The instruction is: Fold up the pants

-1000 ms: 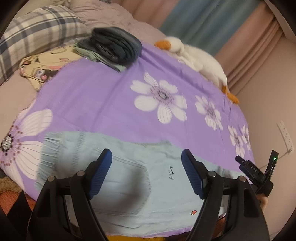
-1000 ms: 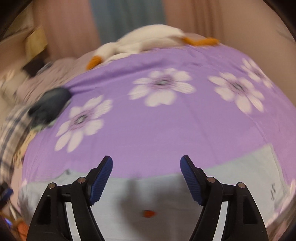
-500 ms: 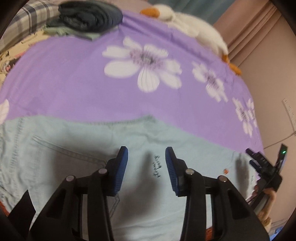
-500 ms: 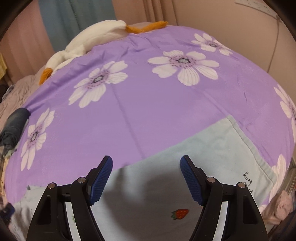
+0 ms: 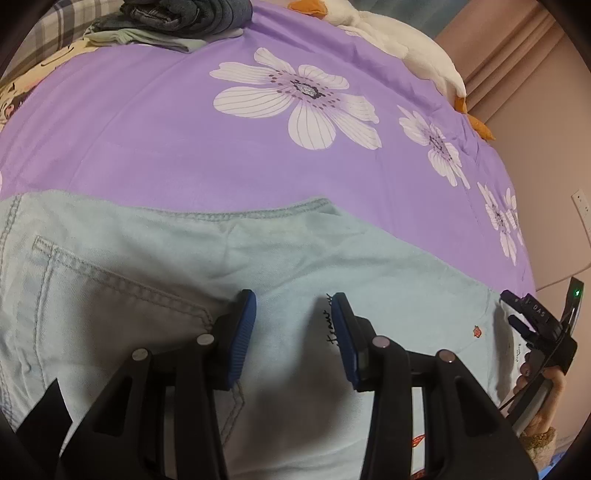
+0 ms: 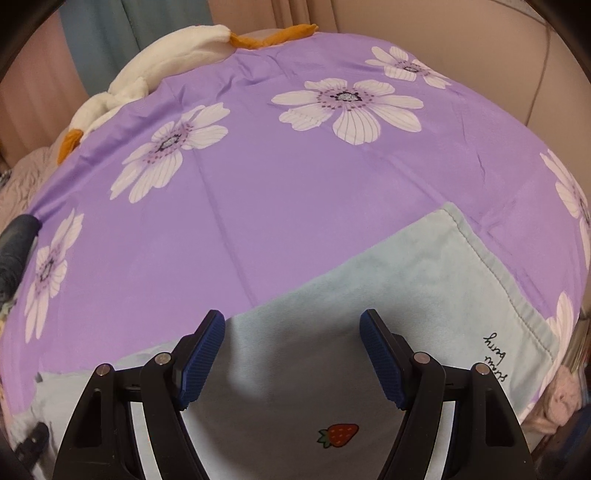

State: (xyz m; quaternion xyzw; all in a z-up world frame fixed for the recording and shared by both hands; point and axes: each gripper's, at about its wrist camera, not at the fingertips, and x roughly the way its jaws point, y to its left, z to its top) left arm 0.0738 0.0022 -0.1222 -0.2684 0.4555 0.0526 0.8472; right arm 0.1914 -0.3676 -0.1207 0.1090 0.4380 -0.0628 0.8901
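My left gripper [image 5: 291, 325] and right gripper [image 6: 291, 354] both hang with jaws apart over the pale-blue pants [image 5: 129, 266], which lie flat on the purple floral bedsheet [image 5: 147, 140].

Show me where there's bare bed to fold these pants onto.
The bare patch is the purple flowered sheet beyond the far edge of the pants, reaching the plush goose. It is crowded by the folded dark clothes at the far left. Both the left gripper and right gripper are open.

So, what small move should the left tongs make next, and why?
Probably lower and close on the cloth: the left tongs hang part open over the light blue pants lying flat on the purple sheet, with nothing gripped yet.
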